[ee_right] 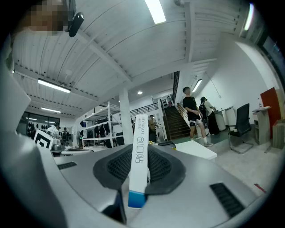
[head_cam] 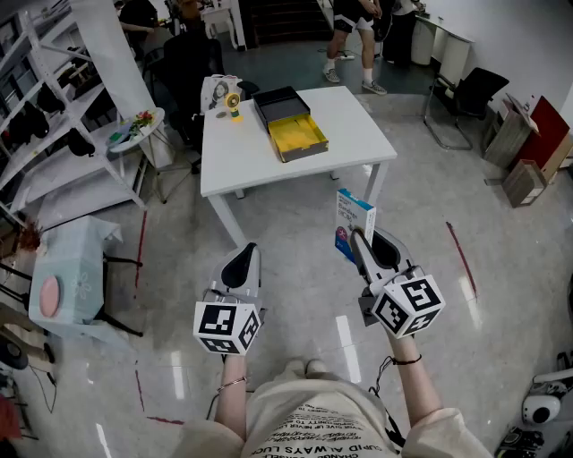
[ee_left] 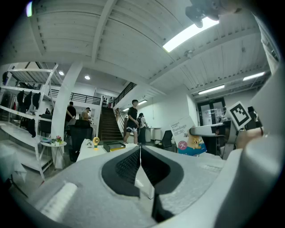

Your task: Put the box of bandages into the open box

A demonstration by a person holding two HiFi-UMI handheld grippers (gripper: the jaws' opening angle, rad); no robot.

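Note:
The box of bandages [head_cam: 354, 221], white and blue, stands upright between the jaws of my right gripper [head_cam: 365, 244], which is shut on it above the floor, short of the table. In the right gripper view its narrow edge [ee_right: 140, 151] rises between the dark pads. The open box [head_cam: 288, 123], black with a yellow inside, lies on the white table [head_cam: 358, 134] ahead; it shows small in the left gripper view [ee_left: 114, 145]. My left gripper [head_cam: 245, 259] hangs beside the right one, shut and holding nothing [ee_left: 140, 150]. From there the bandage box [ee_left: 189, 139] is at the right.
A small yellow fan [head_cam: 233, 104] and a picture card [head_cam: 218, 91] stand at the table's far left corner. A round side table [head_cam: 134, 131] and white shelving [head_cam: 40, 125] are at the left, a teal stool [head_cam: 76, 268] nearer. An office chair [head_cam: 466, 94] and people [head_cam: 354, 22] are beyond.

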